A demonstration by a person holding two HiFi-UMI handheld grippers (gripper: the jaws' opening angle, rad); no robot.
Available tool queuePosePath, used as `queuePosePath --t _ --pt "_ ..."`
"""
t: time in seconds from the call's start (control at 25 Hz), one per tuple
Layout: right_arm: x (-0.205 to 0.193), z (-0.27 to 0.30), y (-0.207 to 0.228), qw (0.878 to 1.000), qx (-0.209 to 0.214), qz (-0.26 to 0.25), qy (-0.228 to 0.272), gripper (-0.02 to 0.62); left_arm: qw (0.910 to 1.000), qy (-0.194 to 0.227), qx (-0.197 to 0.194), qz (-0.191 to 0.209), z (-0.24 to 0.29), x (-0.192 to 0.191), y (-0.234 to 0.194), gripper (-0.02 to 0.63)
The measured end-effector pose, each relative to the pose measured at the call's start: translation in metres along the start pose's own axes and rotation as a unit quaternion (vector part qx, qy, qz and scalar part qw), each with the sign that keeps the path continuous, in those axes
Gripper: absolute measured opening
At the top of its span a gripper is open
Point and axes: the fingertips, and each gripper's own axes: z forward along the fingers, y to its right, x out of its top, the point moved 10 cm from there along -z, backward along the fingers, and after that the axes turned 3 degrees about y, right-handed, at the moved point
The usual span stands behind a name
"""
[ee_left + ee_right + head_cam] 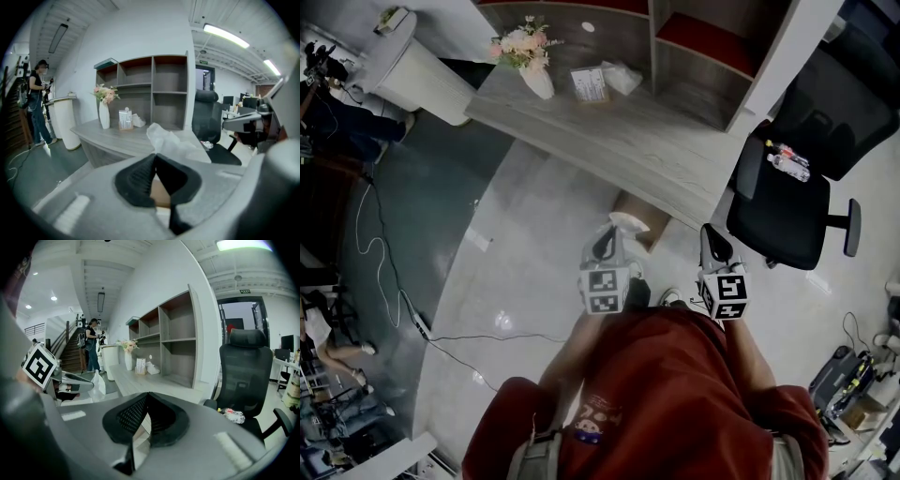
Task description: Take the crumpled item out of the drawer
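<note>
Holding the crumpled item (171,140) clenched in the left gripper (155,157) jaws, near the worktop (675,150); right gripper (146,395) clenched, empty. Removal looks done; next, set it down.

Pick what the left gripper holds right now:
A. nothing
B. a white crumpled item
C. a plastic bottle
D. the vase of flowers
B: the left gripper is closed, with a white crumpled item pinched at its tips and sticking out beyond them.
</note>
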Motion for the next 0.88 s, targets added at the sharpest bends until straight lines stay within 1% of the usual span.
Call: queuePosePath --t 0.88 --pt "-0.0016 0.0008 -0.0068 1.000 0.006 0.001 -0.006 0.002 1.0000 0.005 -0.004 -0.002 -0.0044 0.0020 -0.0046 0.000"
